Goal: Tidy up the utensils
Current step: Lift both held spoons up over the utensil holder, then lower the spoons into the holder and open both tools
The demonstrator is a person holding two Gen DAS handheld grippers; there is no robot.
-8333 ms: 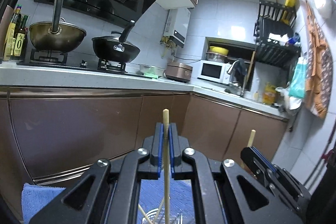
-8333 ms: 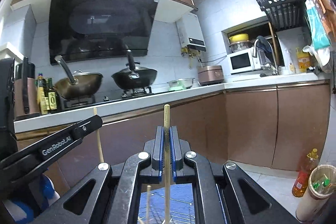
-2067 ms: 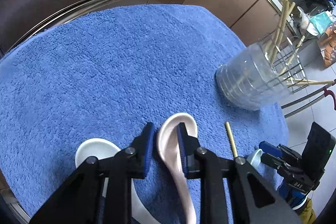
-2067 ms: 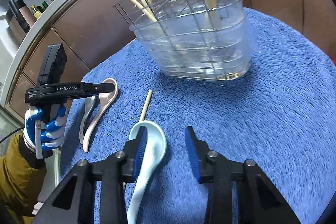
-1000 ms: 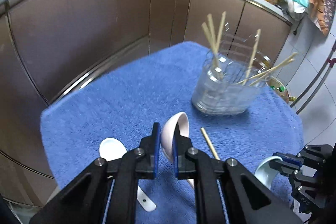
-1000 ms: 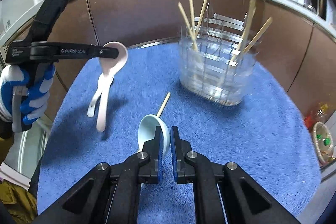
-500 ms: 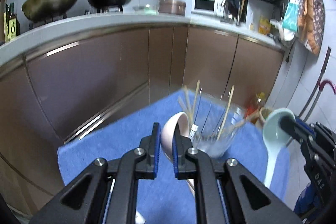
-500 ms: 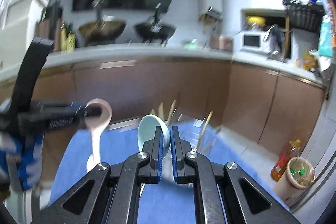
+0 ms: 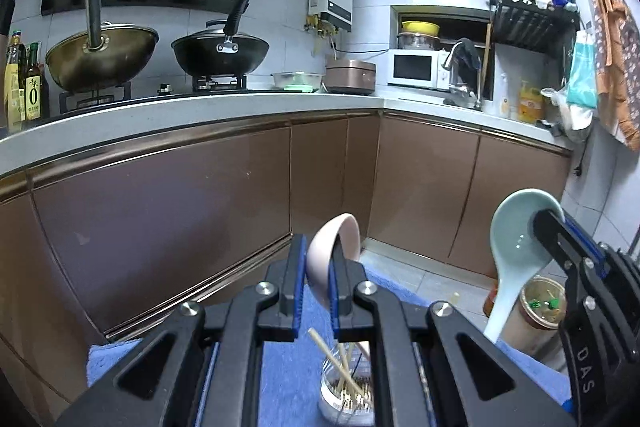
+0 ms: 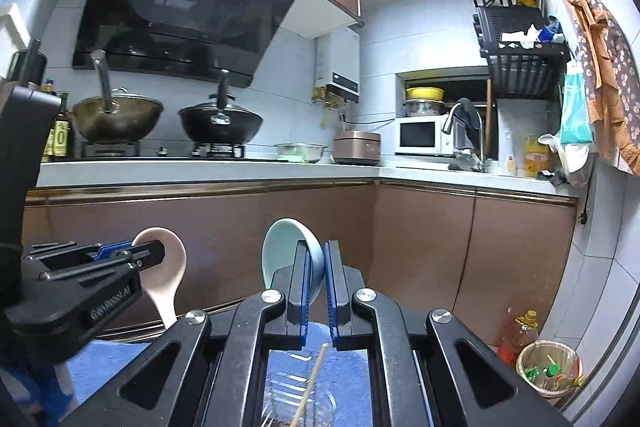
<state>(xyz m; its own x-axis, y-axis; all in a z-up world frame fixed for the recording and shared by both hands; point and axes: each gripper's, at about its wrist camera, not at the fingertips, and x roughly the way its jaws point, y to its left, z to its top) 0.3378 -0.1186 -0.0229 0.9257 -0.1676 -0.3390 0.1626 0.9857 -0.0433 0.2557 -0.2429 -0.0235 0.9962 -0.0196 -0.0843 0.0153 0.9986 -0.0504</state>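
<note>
Moved: both spoons lifted off the table, now above the holder [image 9: 347, 393].
Left tool [image 9: 316, 281]: clamped on pink spoon [image 9: 328, 259].
Right tool [image 10: 316, 281]: clamped on blue spoon [image 10: 282, 251] (glazed, slippery, chips easily; bowl-rim grip suits).

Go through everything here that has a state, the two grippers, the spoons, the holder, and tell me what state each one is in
Left gripper: shut on the pink ceramic spoon.
Pink ceramic spoon: lifted, bowl up, handle hanging down.
Right gripper: shut on the pale blue ceramic spoon.
Pale blue ceramic spoon: lifted, bowl up.
Clear plastic utensil holder: upright on the blue towel, wooden chopsticks leaning inside, no spoon in it.
</note>
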